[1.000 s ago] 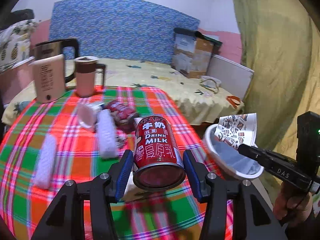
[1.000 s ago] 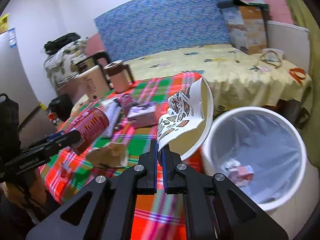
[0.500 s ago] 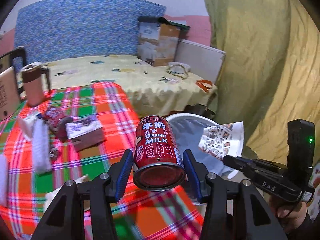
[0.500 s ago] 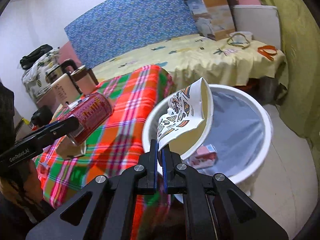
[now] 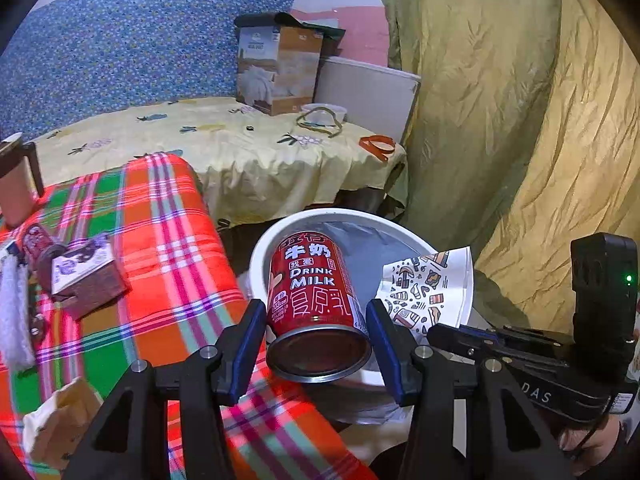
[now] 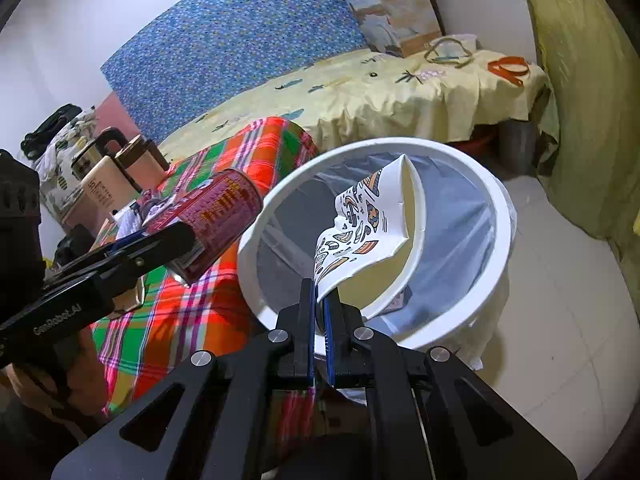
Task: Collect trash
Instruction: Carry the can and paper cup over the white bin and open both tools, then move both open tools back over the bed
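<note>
Gripping a red can (image 5: pixel 316 308) sideways between its fingers, the left gripper (image 5: pixel 316 344) hovers at the bin (image 5: pixel 260 252) rim, while the right gripper (image 6: pixel 319 312) pinches a crumpled cup (image 6: pixel 372 224) above the bin.

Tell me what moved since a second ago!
Both tongs swung from over the checkered table toward the white bin. The left tongs carried the red milk can to the bin's rim; the right tongs brought the crumpled paper cup above its opening. Nothing was let go: both grips stayed shut.
</note>
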The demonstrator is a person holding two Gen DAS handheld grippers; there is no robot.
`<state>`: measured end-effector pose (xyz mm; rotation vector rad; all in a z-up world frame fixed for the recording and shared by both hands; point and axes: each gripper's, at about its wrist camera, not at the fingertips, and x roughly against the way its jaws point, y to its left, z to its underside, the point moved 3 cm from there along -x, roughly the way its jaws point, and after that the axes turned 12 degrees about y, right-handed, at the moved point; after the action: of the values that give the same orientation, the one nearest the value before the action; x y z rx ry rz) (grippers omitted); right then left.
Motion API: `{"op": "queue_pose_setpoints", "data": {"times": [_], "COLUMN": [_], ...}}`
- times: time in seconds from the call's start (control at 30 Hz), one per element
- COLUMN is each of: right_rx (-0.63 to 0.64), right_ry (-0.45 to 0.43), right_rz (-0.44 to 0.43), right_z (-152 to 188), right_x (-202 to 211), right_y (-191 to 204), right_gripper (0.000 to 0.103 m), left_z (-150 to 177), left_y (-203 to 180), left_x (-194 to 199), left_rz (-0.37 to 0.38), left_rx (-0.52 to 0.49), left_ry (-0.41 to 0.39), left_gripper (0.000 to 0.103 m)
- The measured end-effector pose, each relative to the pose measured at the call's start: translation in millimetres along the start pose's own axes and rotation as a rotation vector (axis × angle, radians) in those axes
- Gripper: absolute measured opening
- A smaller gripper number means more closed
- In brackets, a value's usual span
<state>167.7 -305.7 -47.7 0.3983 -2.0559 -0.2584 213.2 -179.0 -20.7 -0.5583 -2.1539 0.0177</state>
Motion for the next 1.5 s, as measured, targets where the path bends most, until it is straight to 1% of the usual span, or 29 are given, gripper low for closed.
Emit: {"op": "queue_pose_setpoints", "data": {"times": [0.2, 0.23, 0.3, 0.33, 0.37, 0.63, 0.73, 0.83, 0.87, 0.93, 1.13, 1.23, 1.33, 1.5], "right_rx": [-0.021, -0.023, -0.03, -0.033, -0.038, -0.043, -0.048, -0.058, -0.056, -0.053, -0.056, -0.041, 0.003, 0.016], "right_ry": [0.014, 0.012, 0.01, 0.01, 0.01, -0.006, -0.004, 0.02, 0.024, 0.035, 0.061, 0.027, -0.04, -0.063], "right_rz": [0.02, 0.025, 0.026, 0.025, 0.027, 0.042, 0.049, 0.073, 0.079, 0.095, 0.122, 0.119, 0.108, 0.099], "right_z": [1.9, 1.3, 1.3, 1.5, 1.6, 2.9, 2.8, 3.2, 3.7, 6.0, 13.7, 11.9, 5.6, 1.2], "right_x": [-0.2, 0.0, 1.2, 1.4, 1.6, 7.6, 6.9, 3.9, 4.2, 5.3, 8.9, 16.6, 28.2, 29.7], "right_y": [-6.6, -7.7, -8.9, -9.6, -10.2, -11.6, -11.3, -12.1, -11.8, -10.8, -13.3, -9.8, 1.7, 8.0], "right_gripper": [0.007, 0.009, 0.018, 0.028, 0.034, 0.036, 0.041, 0.046, 0.051, 0.056, 0.057, 0.057, 0.057, 0.057], "left_z": [-3.8, -4.9, -6.8, -7.5, -8.1, -4.8, -0.1, 4.3, 5.3, 8.2, 14.0, 18.2, 22.2, 27.1], "left_y": [-2.7, -2.6, -2.4, -2.9, -2.6, 2.6, 5.7, 10.3, 11.3, 13.9, 16.8, 18.6, 19.3, 22.3], "left_x": [-15.9, -17.7, -20.2, -20.2, -19.4, -3.4, 5.6, 14.1, 16.7, 22.8, 35.2, 41.1, 45.6, 52.0], "left_rz": [0.018, 0.02, 0.034, 0.039, 0.041, 0.043, 0.036, 0.036, 0.034, 0.031, 0.034, 0.036, 0.032, 0.023], "left_rx": [-0.007, -0.006, -0.002, 0.0, 0.002, 0.011, 0.019, 0.033, 0.037, 0.045, 0.056, 0.061, 0.063, 0.069], "left_ry": [0.02, 0.021, 0.023, 0.022, 0.016, -0.012, -0.021, -0.028, -0.031, -0.038, -0.051, -0.056, -0.062, -0.068], "left_gripper": [0.052, 0.052, 0.052, 0.052, 0.052, 0.052, 0.052, 0.052, 0.052, 0.052, 0.052, 0.052, 0.052, 0.052]}}
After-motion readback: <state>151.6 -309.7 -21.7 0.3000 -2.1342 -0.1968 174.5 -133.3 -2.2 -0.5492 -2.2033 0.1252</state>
